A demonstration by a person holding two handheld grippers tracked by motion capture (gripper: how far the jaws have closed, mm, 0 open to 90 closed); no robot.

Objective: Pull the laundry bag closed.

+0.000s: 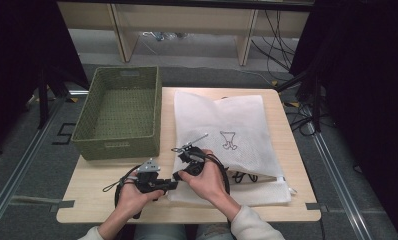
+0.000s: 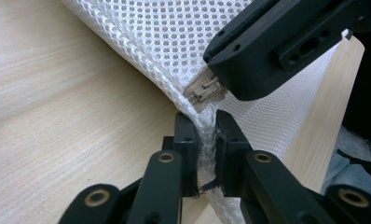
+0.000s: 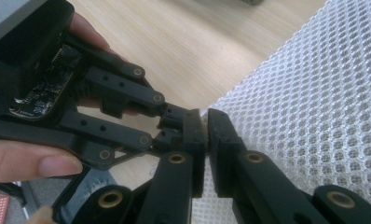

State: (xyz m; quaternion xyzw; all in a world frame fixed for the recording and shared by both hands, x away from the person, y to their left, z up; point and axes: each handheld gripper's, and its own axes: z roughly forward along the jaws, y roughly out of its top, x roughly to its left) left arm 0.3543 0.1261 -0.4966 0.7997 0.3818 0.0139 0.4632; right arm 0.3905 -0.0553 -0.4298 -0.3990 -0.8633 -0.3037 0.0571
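Typically, unzipping: left gripper [image 2: 206,140] pinches the white mesh laundry bag's [image 1: 227,125] near-left corner on the pale wooden table [image 1: 112,200]; right gripper [image 3: 206,135] clamps the small metal zipper pull [image 2: 204,88], best drawn straight along the seam

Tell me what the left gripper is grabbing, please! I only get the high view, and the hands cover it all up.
Observer: The left gripper pinches the bunched corner of the white mesh bag between its jaws.
Operator: What about the other one?
Observer: The right gripper is shut on the zipper pull, just above the left jaws.
Operator: Is the bag smooth cloth?
Observer: No, up close it is netting full of small round holes.
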